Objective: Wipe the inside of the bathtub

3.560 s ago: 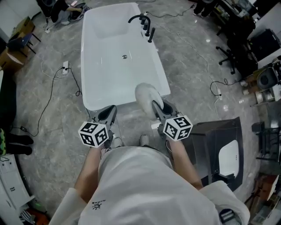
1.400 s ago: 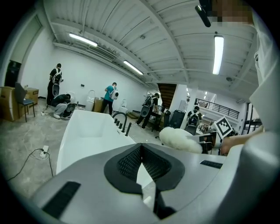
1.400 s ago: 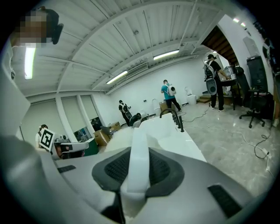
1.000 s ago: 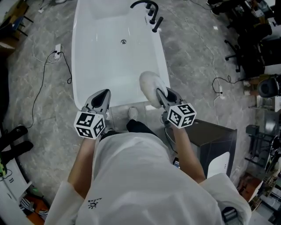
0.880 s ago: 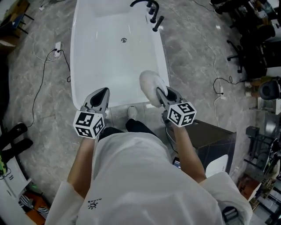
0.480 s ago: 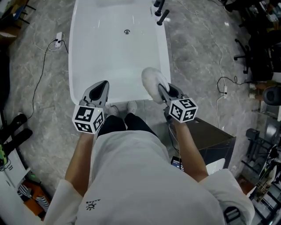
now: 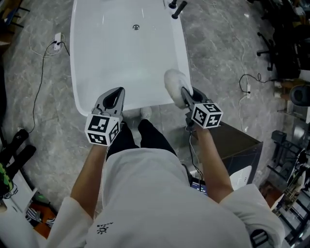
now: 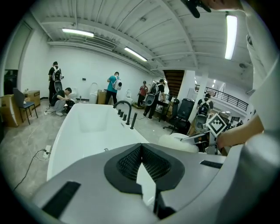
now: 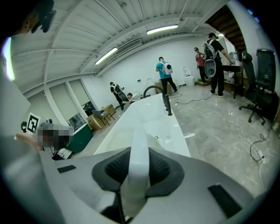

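Observation:
The white bathtub (image 7: 97, 72) lies lengthwise ahead, with a drain (image 7: 136, 27) in its floor and black taps (image 7: 177, 7) on its far right rim. My right gripper (image 7: 185, 94) is shut on the handle of a white fluffy wiping pad (image 7: 173, 81), which hangs over the tub's near right rim. In the right gripper view the white handle (image 9: 139, 162) is pinched between the jaws, with the bathtub (image 9: 144, 127) beyond. My left gripper (image 7: 116, 95) is shut with nothing in it, over the near rim. The left gripper view shows the bathtub (image 8: 83, 127) and the pad (image 8: 177, 142).
A power strip with cable (image 7: 57, 38) lies on the floor left of the tub. A black cabinet (image 7: 237, 145) stands close at my right. Office chairs (image 7: 278, 48) and cables fill the far right. Several people (image 8: 114, 85) stand beyond the tub's far end.
The person has stepped up to the tub's near end. Both grippers came forward over the near rim, the right one still holding the pad.

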